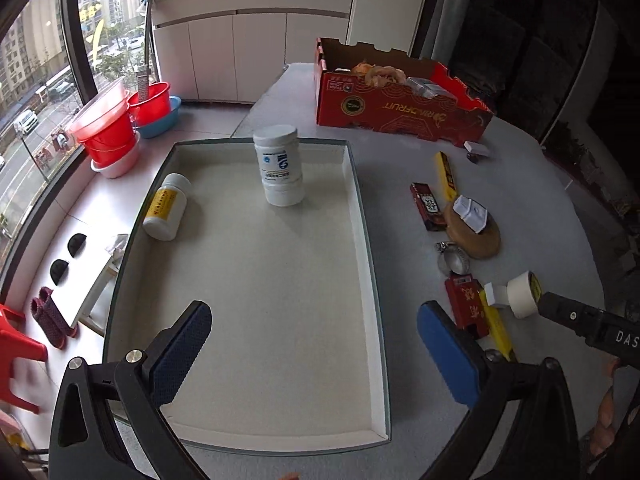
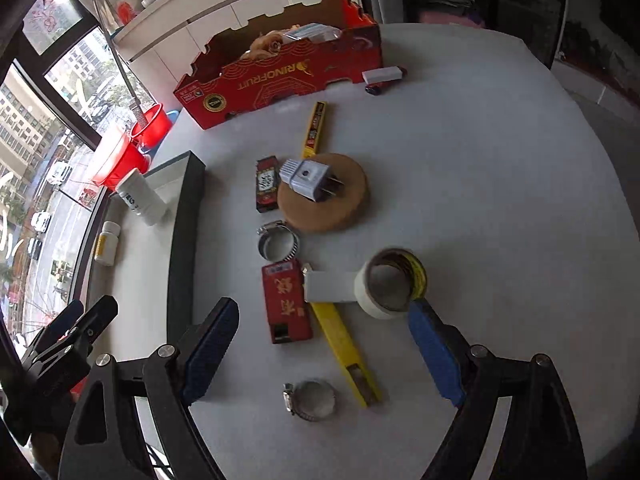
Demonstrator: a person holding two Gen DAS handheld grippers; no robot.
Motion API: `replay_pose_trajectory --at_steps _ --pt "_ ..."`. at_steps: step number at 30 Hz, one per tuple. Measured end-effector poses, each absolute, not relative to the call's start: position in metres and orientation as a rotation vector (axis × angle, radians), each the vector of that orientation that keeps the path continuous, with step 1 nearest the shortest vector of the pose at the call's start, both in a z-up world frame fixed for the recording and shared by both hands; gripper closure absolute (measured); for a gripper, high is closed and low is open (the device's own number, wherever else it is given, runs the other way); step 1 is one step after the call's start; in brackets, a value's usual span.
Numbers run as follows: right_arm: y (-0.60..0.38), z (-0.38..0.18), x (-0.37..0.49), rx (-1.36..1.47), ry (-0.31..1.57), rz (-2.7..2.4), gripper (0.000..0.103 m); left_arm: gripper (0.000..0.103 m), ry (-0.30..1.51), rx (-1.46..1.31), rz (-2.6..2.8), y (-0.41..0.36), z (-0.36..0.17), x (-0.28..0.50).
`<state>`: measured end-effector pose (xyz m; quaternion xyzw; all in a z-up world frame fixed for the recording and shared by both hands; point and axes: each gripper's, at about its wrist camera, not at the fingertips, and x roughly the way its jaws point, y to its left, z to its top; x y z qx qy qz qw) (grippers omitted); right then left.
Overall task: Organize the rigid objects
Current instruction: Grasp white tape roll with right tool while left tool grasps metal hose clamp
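Observation:
A shallow white tray lies on the grey table and holds an upright white bottle and a smaller yellow-labelled bottle on its side. My left gripper is open and empty above the tray's near end. My right gripper is open and empty over loose items right of the tray: a red box, a yellow stick, a masking tape roll, two metal hose clamps, a grey plug on a wooden disc.
A red cardboard fruit box stands at the table's far side, with a small white box beside it. A dark small box and another yellow stick lie near the disc. Red buckets sit by the window.

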<state>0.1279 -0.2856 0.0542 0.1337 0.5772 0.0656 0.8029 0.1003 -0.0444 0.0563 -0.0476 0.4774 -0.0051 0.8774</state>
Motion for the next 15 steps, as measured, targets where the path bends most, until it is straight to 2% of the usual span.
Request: replay_pose_trajectory --at_steps 8,15 --pt "-0.37 0.018 0.063 0.4 1.299 0.009 0.015 0.0 1.036 0.061 -0.187 -0.172 0.028 0.065" --pt "-0.391 0.013 0.054 0.438 1.289 0.01 0.015 0.0 1.093 0.087 -0.083 -0.195 -0.003 0.075"
